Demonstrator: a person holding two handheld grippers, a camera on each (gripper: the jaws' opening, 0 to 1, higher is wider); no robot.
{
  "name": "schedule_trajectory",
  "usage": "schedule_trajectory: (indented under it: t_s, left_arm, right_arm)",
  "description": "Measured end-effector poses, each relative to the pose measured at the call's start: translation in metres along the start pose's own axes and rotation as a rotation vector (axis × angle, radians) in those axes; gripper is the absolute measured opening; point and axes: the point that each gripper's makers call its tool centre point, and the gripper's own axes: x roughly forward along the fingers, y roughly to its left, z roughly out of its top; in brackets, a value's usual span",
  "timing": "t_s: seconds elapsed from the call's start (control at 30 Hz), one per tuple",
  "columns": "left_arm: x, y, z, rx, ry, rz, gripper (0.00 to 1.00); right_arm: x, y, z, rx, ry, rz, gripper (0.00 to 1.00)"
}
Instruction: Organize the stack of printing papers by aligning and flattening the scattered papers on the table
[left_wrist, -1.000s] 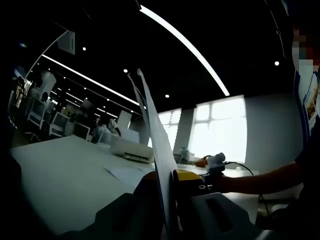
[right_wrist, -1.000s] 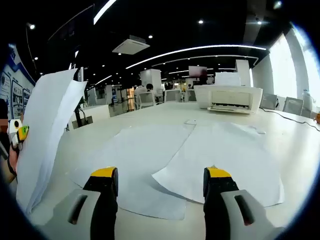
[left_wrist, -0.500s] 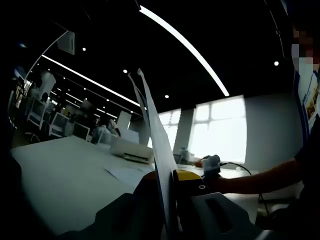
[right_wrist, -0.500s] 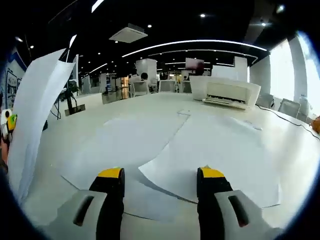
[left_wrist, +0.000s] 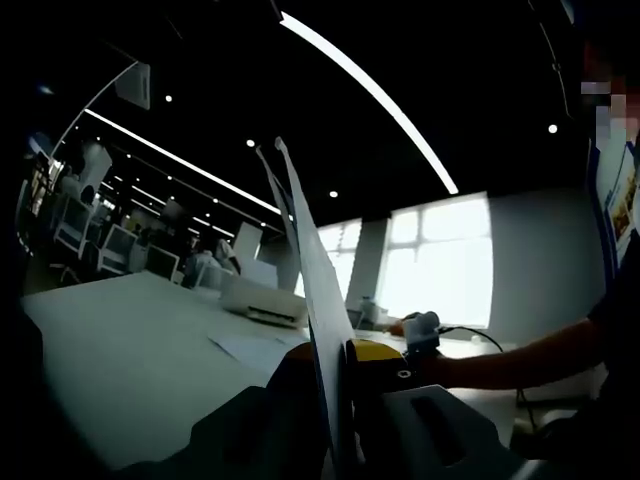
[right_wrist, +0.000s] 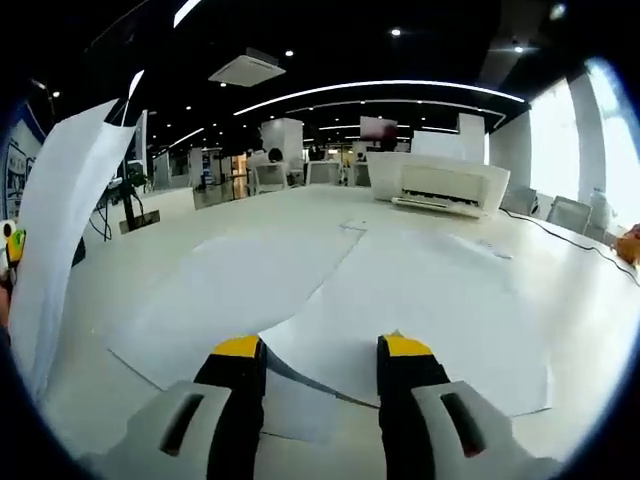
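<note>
- In the left gripper view the left tongs are clenched on a few sheets of held paper, which stand upright and edge-on between the yellow-tipped jaws and rise well above them.
- The same held paper shows at the far left of the right gripper view — a tall white sheet curving up off the tabletop.
- In the right gripper view the right tongs are released, their two yellow-tipped jaws apart and low over the near edge of the loose papers.
- The loose papers lie flat and overlapping on the white tabletop, fanned out at different angles; a right-hand sheet lies over a left-hand sheet, and its near corner sits between the jaws.
- A white printer stands on the far side of the tabletop, beyond the loose papers; it also shows in the left gripper view, left of the held paper.
- At the right of the left gripper view, a person's arm reaches in over the tabletop.
- Long ceiling light strips run overhead, and a bright window lies behind.
</note>
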Motion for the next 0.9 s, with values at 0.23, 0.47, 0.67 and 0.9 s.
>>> schedule_trajectory:
  t_s: [0.23, 0.47, 0.67, 0.9]
  left_arm:
    - [-0.0003, -0.0004, 0.0003, 0.001, 0.000, 0.000, 0.08]
    - [-0.0003, -0.0003, 0.0003, 0.002, 0.000, 0.002, 0.08]
    - [-0.0005, -0.0005, 0.0007, 0.001, -0.001, 0.000, 0.08]
    - [-0.0008, -0.0007, 0.0010, 0.000, -0.002, -0.002, 0.08]
  right_arm:
    - [-0.0007, -0.0007, 0.0001, 0.009, -0.001, -0.016, 0.37]
    - [-0.0001, -0.0036, 0.0007, 0.019, -0.006, -0.041, 0.33]
    - [-0.0007, -0.0051, 0.0007, 0.027, -0.007, -0.052, 0.30]
    - [-0.0003, -0.0032, 0.0009, 0.032, -0.010, -0.054, 0.25]
